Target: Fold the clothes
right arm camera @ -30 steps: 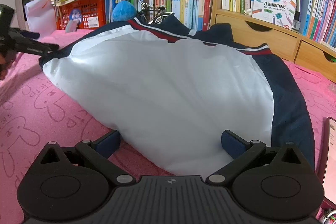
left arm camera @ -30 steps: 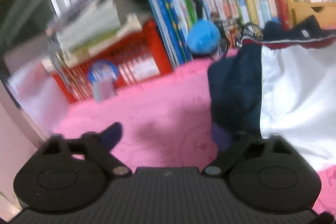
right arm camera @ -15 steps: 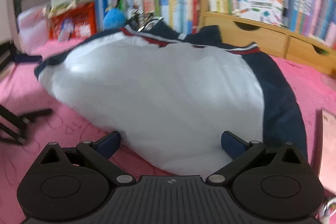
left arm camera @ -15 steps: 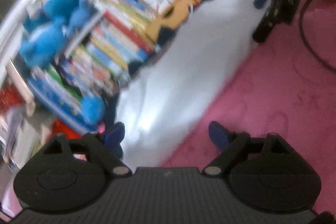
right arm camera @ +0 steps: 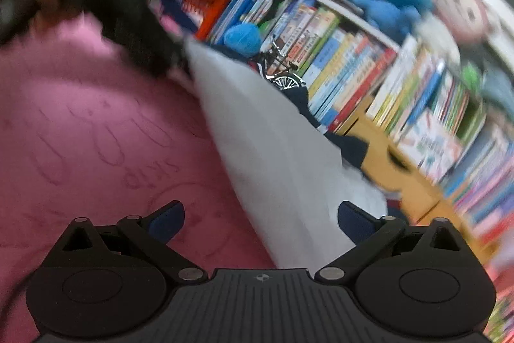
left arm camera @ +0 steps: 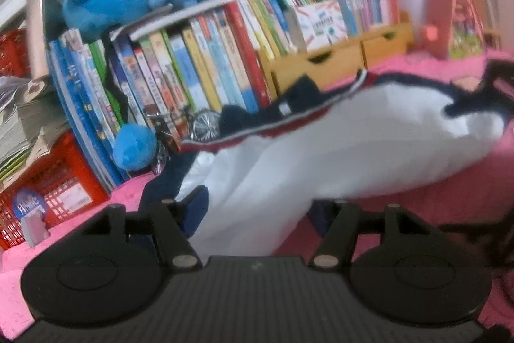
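Fold barely begun, I reckon: the white-and-navy jacket [left arm camera: 337, 156] lies spread on the pink blanket [right arm camera: 80, 134], back edge w/ red-striped collar up against the bookshelf [left arm camera: 208, 69], no tidy crease visible yet. My left gripper [left arm camera: 257, 208] is closing w/ white cloth at the garment's near-left corner between its jaws; can't tell if the pads bite yet. My right gripper [right arm camera: 260, 217] is wide but narrowing, straddling the jacket's near edge, not gripping. Left to do: pinch both corners, lift, fold over, then sleeves and final halving. Blur hides details.
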{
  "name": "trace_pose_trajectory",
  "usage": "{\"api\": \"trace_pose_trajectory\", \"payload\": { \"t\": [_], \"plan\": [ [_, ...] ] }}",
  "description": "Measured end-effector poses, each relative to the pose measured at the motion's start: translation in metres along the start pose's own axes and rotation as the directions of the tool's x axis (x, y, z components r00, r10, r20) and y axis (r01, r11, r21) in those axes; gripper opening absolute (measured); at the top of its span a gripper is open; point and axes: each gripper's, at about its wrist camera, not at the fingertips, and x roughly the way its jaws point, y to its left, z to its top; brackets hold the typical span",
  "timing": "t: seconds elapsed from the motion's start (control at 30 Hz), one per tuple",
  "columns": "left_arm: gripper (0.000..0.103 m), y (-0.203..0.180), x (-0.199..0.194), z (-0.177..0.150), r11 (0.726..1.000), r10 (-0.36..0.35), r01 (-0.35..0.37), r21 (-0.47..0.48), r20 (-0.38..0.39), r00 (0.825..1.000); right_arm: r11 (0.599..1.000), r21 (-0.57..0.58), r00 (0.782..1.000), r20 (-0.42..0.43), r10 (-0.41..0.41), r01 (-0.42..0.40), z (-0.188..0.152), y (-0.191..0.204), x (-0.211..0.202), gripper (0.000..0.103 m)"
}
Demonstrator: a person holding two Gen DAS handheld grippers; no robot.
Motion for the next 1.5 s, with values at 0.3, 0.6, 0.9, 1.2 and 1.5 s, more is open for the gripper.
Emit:
{"api": "trace_pose_trajectory", "payload": {
  "t": [0.3, 0.6, 0.9, 1.2, 1.5],
  "plan": [
    [0.040, -0.007, 0.033, -0.064, 0.911, 0.236, -0.201, 0.360, -0.056, 0.970, 0.985, -0.102, 0.979, -0.136, -0.153, 0.140, -0.039, -0.034, 0.034, 0.045],
    [0.011, 0.016, -0.001, -0.053, 0.975, 0.192, -0.181, 0.126, -0.080, 0.978, 0.942, -0.201, 0.961, -0.015, -0.276, 0.268, -0.050, -0.043, -0.005, 0.015],
    [0.019, 0.017, -0.014, -0.080, 0.992, 0.125, -0.123, 0.022, -0.159, 0.979, 0.886, 0.438, 0.987, 0.017, 0.161, -0.152, -0.075, -0.094, -0.033, 0.068],
    [0.027, 0.028, -0.026, -0.086, 0.995, 0.058, -0.069, -0.077, -0.138, 0.989, 0.777, 0.459, 0.902, 0.185, 0.390, -0.430, -0.039, -0.078, -0.011, 0.094],
    [0.029, 0.022, -0.028, -0.088, 0.996, 0.075, -0.081, -0.045, -0.132, 0.988, 0.915, 0.330, 0.973, 0.085, 0.217, -0.232, -0.008, -0.071, 0.051, 0.103]
  ]
}}
